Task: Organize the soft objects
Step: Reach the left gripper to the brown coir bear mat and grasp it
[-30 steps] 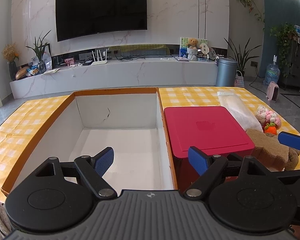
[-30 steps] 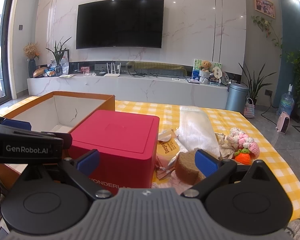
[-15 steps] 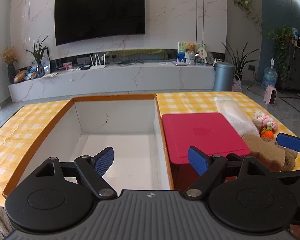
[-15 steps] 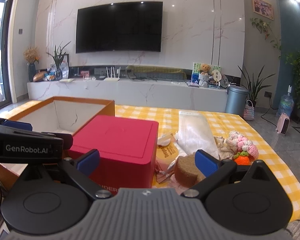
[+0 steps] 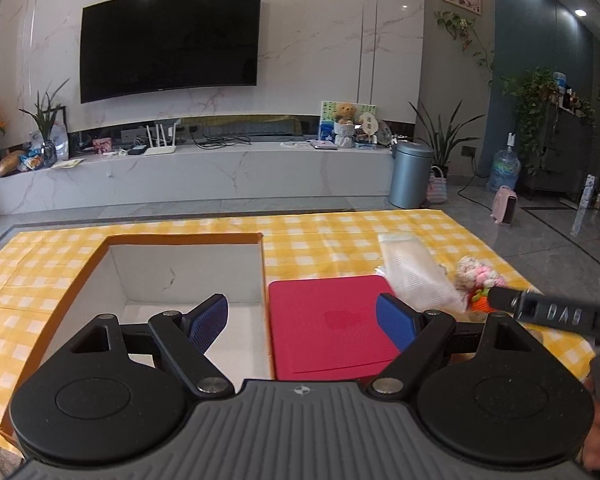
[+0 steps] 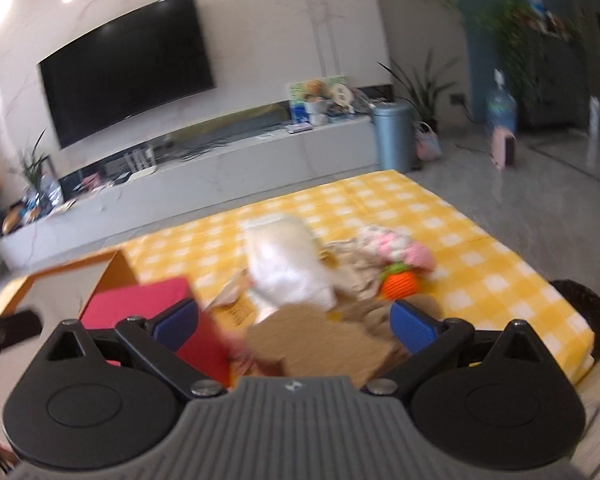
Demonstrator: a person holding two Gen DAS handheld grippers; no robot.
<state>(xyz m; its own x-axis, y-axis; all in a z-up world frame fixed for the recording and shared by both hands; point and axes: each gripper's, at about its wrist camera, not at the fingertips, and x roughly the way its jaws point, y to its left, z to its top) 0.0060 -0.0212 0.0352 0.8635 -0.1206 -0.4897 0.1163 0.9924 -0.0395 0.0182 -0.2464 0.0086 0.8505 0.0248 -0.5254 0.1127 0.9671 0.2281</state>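
Note:
An open cardboard box (image 5: 112,304) with a white inside sits on the yellow checked table, and a red box (image 5: 332,324) stands against its right side. Soft things lie right of it: a white mesh bag (image 5: 416,276), a pink and white knitted toy (image 5: 480,276), an orange knitted toy (image 6: 398,284) and a brown plush piece (image 6: 320,336). My left gripper (image 5: 302,320) is open and empty above the two boxes. My right gripper (image 6: 296,322) is open, high above the brown plush piece; this view is blurred.
The yellow checked cloth (image 5: 332,232) covers the table, whose right edge is near the toys. A crumpled beige fabric (image 6: 356,276) and a paper packet (image 6: 236,312) lie among the soft things. A TV wall and a grey bin (image 5: 410,174) stand beyond.
Both grippers have risen and pulled back. The right one has swung to the right, over the soft pile. Both stay open and empty.

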